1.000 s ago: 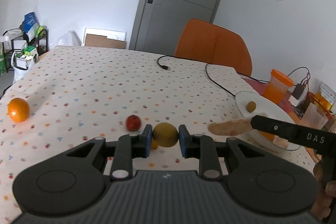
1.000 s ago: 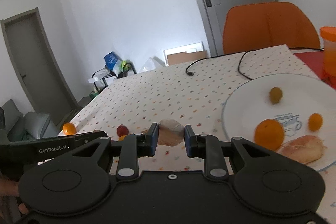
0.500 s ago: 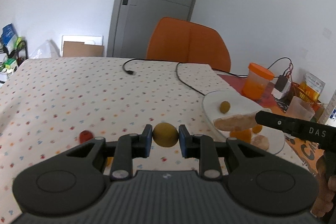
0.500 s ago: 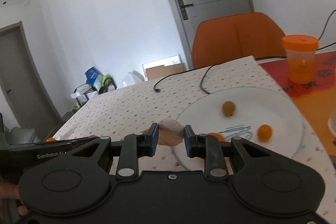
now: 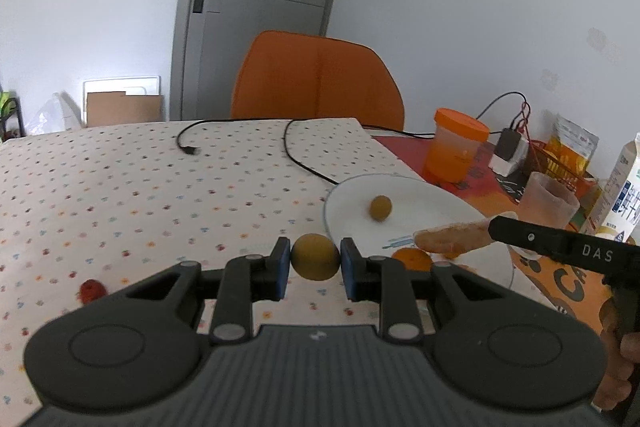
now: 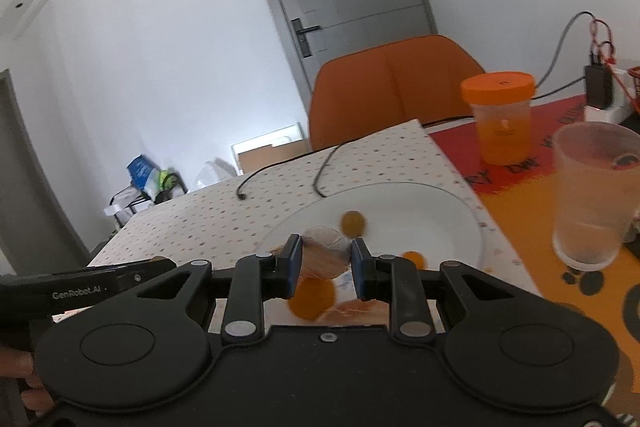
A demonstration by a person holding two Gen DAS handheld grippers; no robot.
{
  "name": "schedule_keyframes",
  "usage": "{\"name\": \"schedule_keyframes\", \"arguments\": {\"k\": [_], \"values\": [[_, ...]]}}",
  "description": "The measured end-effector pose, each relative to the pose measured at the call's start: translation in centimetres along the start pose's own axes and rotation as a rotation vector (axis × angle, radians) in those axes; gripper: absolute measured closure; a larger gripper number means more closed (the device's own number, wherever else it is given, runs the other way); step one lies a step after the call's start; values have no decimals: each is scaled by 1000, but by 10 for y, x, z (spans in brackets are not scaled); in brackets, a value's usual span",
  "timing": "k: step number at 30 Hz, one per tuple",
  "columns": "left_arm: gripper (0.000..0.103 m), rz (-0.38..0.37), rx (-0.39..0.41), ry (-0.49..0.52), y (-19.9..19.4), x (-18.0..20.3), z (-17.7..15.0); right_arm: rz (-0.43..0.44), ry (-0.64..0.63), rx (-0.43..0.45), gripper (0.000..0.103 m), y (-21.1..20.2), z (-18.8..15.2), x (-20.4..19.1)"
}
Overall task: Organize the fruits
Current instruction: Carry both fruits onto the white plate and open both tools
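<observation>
Bare plate (image 6: 448, 223) centre; cup (image 6: 592, 195) and jar (image 6: 500, 115) crowding right

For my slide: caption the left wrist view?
Left gripper carries a yellow-green fruit toward the white plate.

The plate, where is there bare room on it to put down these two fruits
The white plate is bare along its far rim and left edge, around the small olive-coloured fruit. Its near side is crowded: an orange, a small orange fruit and a pale pink piece. The dotted tablecloth left of the black cable is wide open too.
</observation>
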State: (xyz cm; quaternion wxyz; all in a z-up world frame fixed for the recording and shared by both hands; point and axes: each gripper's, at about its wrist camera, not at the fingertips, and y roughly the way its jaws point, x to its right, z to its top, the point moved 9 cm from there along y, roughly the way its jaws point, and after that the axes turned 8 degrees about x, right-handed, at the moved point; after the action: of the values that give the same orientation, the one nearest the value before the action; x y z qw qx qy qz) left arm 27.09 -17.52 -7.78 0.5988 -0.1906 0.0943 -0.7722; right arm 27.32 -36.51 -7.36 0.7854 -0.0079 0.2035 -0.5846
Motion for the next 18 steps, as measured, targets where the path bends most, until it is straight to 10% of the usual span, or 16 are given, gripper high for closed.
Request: {"name": "schedule_keyframes", "arguments": {"k": [18], "values": [[78,-46,-30,49,36,34,0,-99,67,7,76,2,-1,51]]}}
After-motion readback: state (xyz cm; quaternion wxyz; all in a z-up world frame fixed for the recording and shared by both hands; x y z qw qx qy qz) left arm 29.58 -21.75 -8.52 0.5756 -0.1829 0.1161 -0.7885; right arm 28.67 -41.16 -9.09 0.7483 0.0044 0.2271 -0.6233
